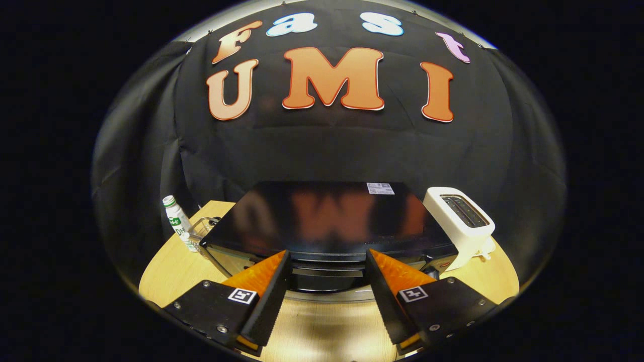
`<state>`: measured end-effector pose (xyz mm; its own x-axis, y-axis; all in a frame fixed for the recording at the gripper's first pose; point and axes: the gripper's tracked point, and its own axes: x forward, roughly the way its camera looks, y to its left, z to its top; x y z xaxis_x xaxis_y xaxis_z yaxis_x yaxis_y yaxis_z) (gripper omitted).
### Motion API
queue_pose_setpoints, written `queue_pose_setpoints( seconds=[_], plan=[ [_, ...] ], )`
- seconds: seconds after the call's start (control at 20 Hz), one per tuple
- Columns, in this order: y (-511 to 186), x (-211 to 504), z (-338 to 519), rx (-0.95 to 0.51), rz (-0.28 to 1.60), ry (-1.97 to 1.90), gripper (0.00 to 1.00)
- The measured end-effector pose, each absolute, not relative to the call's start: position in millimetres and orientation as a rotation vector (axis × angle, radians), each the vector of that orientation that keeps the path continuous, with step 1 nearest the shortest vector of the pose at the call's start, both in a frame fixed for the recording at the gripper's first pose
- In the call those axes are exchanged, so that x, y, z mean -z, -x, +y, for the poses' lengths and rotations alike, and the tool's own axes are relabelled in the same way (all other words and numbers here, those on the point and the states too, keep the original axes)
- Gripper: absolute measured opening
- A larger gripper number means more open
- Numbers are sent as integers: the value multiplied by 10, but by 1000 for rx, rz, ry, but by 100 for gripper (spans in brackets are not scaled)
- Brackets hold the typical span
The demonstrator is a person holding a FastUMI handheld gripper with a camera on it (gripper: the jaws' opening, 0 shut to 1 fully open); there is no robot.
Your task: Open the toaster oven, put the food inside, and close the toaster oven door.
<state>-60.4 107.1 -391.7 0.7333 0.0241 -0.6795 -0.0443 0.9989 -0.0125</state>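
Note:
A black toaster oven [327,216] with a glossy top stands on the wooden table [322,332], just ahead of my fingers. Its door handle [327,272] runs crosswise between the fingertips at the front face, and the door looks closed. My gripper [328,261] is open, one fingertip on each side of the handle's middle stretch, with nothing pressed between them. I am looking down on the oven from slightly above, so most of its front is hidden.
A white slot toaster [460,218] stands close beside the oven on the right. On the left are a small white bottle with a green cap [174,215] and a clear container [201,229]. Bare tabletop lies beneath the fingers.

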Motion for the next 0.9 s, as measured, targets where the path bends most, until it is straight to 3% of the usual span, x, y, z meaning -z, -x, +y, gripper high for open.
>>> queue_pose_setpoints(
  seconds=[0.15, 0.55, 0.9],
  plan=[
    [800, 3907, 1097, -60, 759, 60, 79],
    [1616, 4156, 1255, -235, 970, 62, 78],
    [2232, 4742, 1259, -274, 1220, 69, 78]
  ],
)
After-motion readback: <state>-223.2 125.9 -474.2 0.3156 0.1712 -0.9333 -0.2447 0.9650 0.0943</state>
